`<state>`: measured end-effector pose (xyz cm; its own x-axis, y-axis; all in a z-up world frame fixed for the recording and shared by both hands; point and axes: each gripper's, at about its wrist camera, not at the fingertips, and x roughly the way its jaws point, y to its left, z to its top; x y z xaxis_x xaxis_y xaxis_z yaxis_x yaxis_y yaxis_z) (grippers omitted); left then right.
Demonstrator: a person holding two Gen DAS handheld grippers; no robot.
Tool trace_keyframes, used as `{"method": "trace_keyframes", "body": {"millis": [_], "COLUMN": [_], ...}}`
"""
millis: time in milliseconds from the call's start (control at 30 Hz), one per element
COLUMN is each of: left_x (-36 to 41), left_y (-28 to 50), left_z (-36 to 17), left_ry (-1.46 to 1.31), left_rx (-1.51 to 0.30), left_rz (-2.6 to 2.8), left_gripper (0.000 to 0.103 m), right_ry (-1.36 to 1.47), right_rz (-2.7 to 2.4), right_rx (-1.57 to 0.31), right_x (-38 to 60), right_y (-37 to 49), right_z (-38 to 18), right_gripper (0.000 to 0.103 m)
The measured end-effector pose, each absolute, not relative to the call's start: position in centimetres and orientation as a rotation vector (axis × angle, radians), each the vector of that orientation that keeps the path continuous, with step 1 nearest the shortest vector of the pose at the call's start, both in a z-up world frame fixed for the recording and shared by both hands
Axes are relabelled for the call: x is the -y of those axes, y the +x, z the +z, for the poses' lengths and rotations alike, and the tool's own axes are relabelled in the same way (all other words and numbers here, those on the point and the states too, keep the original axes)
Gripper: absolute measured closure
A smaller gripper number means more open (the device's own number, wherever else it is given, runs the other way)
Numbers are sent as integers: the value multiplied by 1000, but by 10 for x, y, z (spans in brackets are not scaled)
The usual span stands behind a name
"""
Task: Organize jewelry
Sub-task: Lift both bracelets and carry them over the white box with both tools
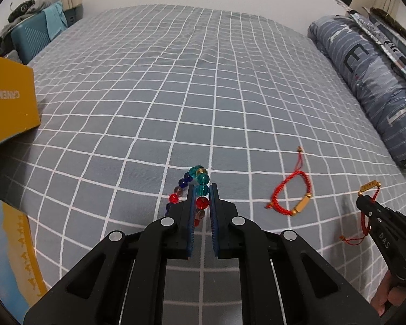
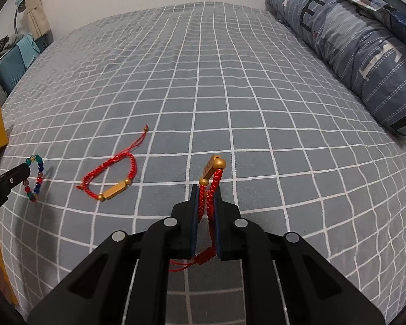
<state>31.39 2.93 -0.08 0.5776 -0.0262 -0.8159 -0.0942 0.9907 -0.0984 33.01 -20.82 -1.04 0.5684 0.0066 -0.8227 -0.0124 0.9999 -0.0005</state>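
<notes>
My left gripper point(image 1: 202, 189) is shut on a bracelet of coloured glass beads point(image 1: 199, 174); teal, red and blue beads loop out past the fingertips just above the bedsheet. My right gripper point(image 2: 205, 189) is shut on a red braided cord bracelet point(image 2: 209, 189) with a gold bar, which sticks up beyond the tips while its tail hangs under the jaws. A second red cord bracelet with a gold tube point(image 1: 291, 193) point(image 2: 111, 180) lies flat on the sheet between the two grippers. The right gripper point(image 1: 365, 199) and its bracelet show at the right of the left wrist view.
A grey bedsheet with a white grid point(image 1: 203, 81) covers the bed. A yellow cardboard box point(image 1: 8, 100) sits at the left edge. A rolled blue striped quilt point(image 1: 370, 73) lies along the right side. A teal suitcase point(image 1: 32, 38) stands beyond the far left corner.
</notes>
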Motion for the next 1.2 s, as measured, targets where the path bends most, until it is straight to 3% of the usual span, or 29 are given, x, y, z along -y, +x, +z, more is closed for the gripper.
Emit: {"method": "trace_keyframes", "body": {"millis": [567,1200], "left_x": [-24,-50], "left_y": [245,159], "left_z": [60,109], "left_ry": [-105,-95], "left_rx": [-894,-800], "left_rz": [-40,-14], "left_gripper": [94,94], "right_ry": [-22,-7], "right_rz": [39,121], "right_rx": [-882,-883], "right_x": [191,147], "right_y": [276,205], "right_z": [50,72], "right_gripper": [94,94]}}
